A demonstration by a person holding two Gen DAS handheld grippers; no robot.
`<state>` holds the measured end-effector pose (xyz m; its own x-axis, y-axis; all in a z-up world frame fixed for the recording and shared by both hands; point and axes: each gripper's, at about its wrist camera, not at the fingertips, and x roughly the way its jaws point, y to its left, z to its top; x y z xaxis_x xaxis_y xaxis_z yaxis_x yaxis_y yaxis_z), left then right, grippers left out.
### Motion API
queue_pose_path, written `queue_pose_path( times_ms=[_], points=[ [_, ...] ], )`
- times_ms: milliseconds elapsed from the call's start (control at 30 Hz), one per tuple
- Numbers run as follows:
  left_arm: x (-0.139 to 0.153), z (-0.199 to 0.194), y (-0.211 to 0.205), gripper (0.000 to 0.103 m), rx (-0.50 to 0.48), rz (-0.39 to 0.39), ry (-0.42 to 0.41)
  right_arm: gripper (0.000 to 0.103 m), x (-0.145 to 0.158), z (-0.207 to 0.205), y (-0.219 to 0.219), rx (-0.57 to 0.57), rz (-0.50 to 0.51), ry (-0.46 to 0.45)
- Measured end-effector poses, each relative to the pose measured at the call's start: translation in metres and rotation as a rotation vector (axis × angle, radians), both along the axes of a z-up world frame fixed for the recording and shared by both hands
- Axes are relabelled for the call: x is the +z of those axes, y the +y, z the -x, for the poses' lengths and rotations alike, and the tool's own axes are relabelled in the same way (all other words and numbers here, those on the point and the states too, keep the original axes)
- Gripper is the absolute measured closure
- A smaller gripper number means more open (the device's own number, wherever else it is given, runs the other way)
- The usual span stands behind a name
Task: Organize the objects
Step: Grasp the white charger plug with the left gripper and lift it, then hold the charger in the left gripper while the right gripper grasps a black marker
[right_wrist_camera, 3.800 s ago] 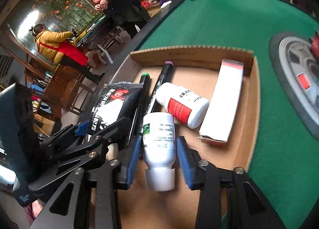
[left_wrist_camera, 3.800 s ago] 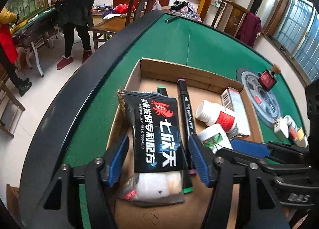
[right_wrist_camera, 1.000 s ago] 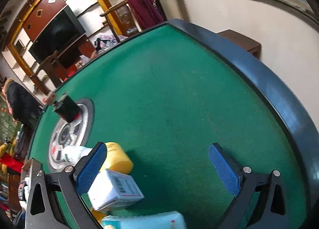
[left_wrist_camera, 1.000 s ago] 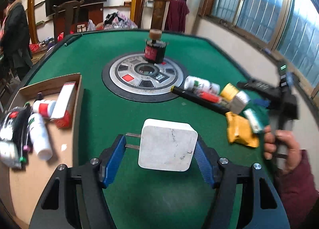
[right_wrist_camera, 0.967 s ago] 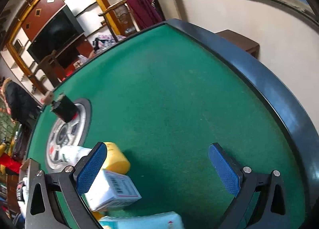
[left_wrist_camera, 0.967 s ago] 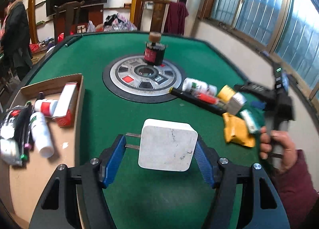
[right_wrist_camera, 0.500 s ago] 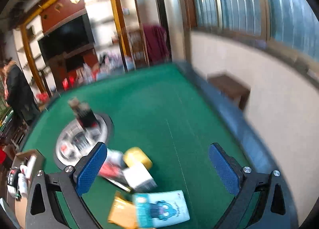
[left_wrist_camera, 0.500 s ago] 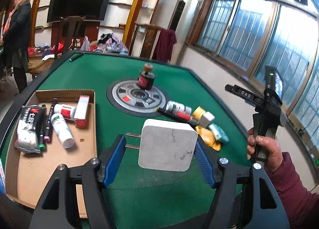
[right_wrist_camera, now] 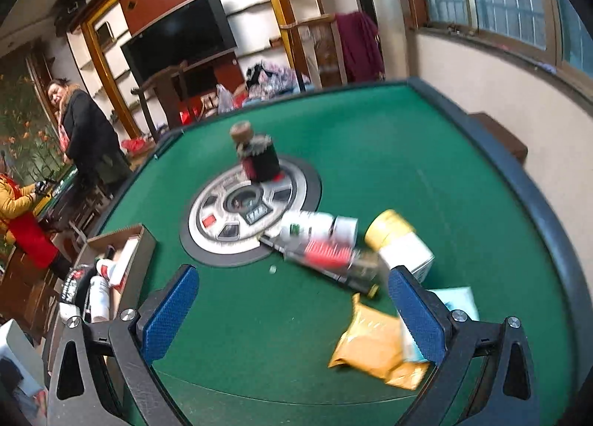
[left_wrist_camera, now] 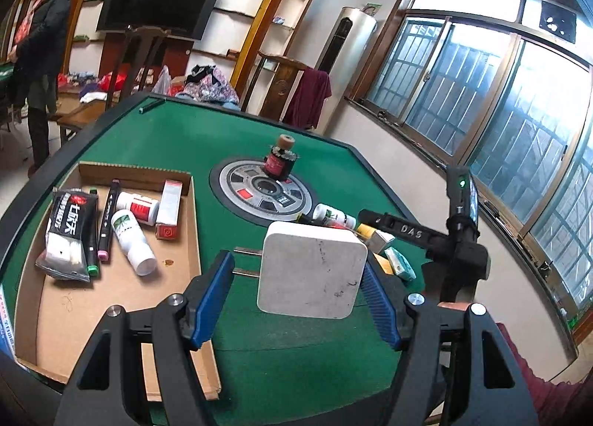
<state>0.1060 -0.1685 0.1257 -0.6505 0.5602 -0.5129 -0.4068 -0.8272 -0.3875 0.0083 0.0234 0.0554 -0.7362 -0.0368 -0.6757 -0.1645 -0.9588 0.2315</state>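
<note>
My left gripper [left_wrist_camera: 296, 263] is shut on a white plug-in charger [left_wrist_camera: 311, 270], held above the green felt with its prongs toward the left pad. Left of it is the cardboard box [left_wrist_camera: 133, 172], holding a black packet [left_wrist_camera: 68, 225], markers, two white bottles and a red-and-white carton. My right gripper [right_wrist_camera: 291, 277] is open with nothing between its fingers. It hovers above a loose pile: a white bottle [right_wrist_camera: 318, 227], a yellow tub [right_wrist_camera: 387, 227], a small white box [right_wrist_camera: 407, 255], an orange packet [right_wrist_camera: 374, 352] and a light blue packet [right_wrist_camera: 456, 300].
A dark jar with a cork top [right_wrist_camera: 259, 159] stands on the round grey centre panel [right_wrist_camera: 222, 225]. The table has a raised dark rim [right_wrist_camera: 537, 203]. A person in a dark coat [right_wrist_camera: 85, 129] stands beyond the far left edge. A hand holds the right gripper's handle [left_wrist_camera: 459, 240].
Both grippers have risen and drawn back, so more of the table shows. The charger stays in the left grip. The right view has swung from the table's edge onto the pile and centre panel.
</note>
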Motion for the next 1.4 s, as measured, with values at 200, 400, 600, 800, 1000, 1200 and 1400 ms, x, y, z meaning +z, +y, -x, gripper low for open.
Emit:
queue_pose_path(
  times_ms=[200,400,600,800,1000,1200,1400],
  points=[
    [-0.014,0.016,-0.004,0.035,-0.007,-0.013,-0.030,0.000,-0.022,0.015,-0.008,-0.021,-0.011,-0.047],
    [-0.011,0.012,0.004,0.035,-0.032,0.013,-0.013,0.000,-0.026,0.016,-0.015,-0.068,0.017,-0.040],
    [-0.015,0.013,0.026,0.035,-0.040,0.028,-0.063,0.000,-0.044,0.017,-0.022,-0.049,0.060,-0.040],
    [-0.004,-0.018,0.049,0.035,-0.045,0.052,0.004,0.000,-0.037,-0.003,-0.010,-0.009,0.038,-0.015],
    [-0.017,-0.022,0.062,0.035,-0.073,0.056,-0.052,0.000,-0.045,-0.025,0.012,-0.006,0.075,-0.025],
    [-0.020,-0.026,0.050,0.035,-0.063,0.021,-0.034,0.000,-0.037,-0.012,0.043,0.178,0.388,-0.043],
    [-0.032,-0.018,0.037,0.035,-0.043,-0.011,-0.072,0.000,-0.035,0.035,0.055,0.214,0.478,-0.127]
  ],
)
